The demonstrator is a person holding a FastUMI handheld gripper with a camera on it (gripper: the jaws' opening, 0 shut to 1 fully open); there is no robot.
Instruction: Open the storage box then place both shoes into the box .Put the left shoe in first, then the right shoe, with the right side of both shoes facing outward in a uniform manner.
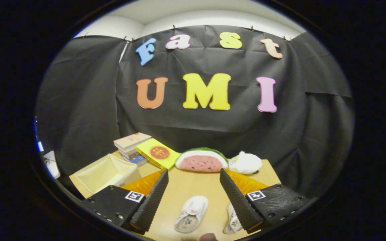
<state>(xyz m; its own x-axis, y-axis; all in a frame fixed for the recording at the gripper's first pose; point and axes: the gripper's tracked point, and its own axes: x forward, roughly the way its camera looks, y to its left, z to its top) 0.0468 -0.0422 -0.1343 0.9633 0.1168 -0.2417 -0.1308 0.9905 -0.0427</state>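
Gripper view: gripper (193, 187) spread wide, nothing between the fingers, held above the table (193, 187).

Two small white shoes lie on the table under the fingers. One shoe (191, 214) sits in the gap at about 6 o'clock, opening up. The second shoe (232, 221) is just beside it at 5 o'clock, partly behind the right finger (238, 197). Can't tell which is left or right from here.

Storage box (104, 172) is at 9 o'clock beyond the left finger (152, 197), pale yellow. Its inside shows and looks empty; whether it counts as fully open, can't tell.

Clutter at 12 o'clock: book stack (131, 144), yellow book (157, 153), watermelon-slice toy (201, 160), white plush (246, 163).

Judgement: at or before the open-box step, no shoe moved yet. Next: confirm the box is open, then drop onto the left shoe and pinch it.
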